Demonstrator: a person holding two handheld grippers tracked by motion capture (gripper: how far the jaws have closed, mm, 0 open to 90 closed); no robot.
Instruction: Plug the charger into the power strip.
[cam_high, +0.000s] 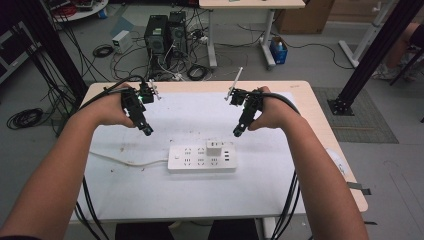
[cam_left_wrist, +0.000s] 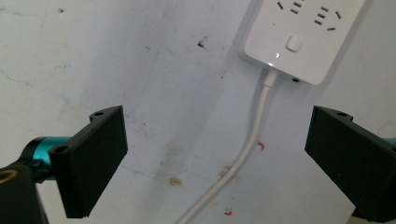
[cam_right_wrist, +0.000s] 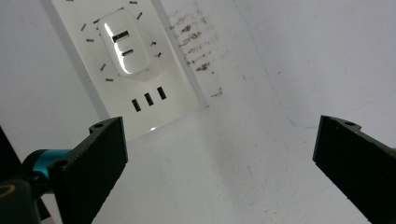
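In the high view the table (cam_high: 310, 100) has a pale wood rim under a white mat (cam_high: 150, 190), smooth but scuffed with small brown stains. At the far left, off the table at 9 o'clock, loose cables (cam_high: 24, 118) coil on the grey floor.

The left gripper (cam_high: 146, 131) hangs over the mat at about 10 o'clock from the strip, tips pointing down toward it. Its jaw spread is too small to read from above; in the left gripper view the two flat, matte black jaws stand wide apart with nothing between them. Behind them lie the strip's rounded corner, a square button (cam_left_wrist: 293, 43) and a lit dot, the rest of the strip cut off at the top edge. The white cord (cam_left_wrist: 247, 149) leaves that end and runs off the bottom of the picture.

The strip (cam_high: 200, 157), a glossy white plastic slab with rounded corners, lies at the mat's centre, its long side across the table. A white block charger (cam_high: 215, 148) is plugged in toward its right end; its ports are clear only in the right gripper view, where two slots show on its face (cam_right_wrist: 125, 44).

The right gripper (cam_high: 237, 132) hovers at 2 o'clock from the strip. In its own view the jaws are spread wide and hold nothing, with three USB slots (cam_right_wrist: 149, 99) beyond the left jaw.
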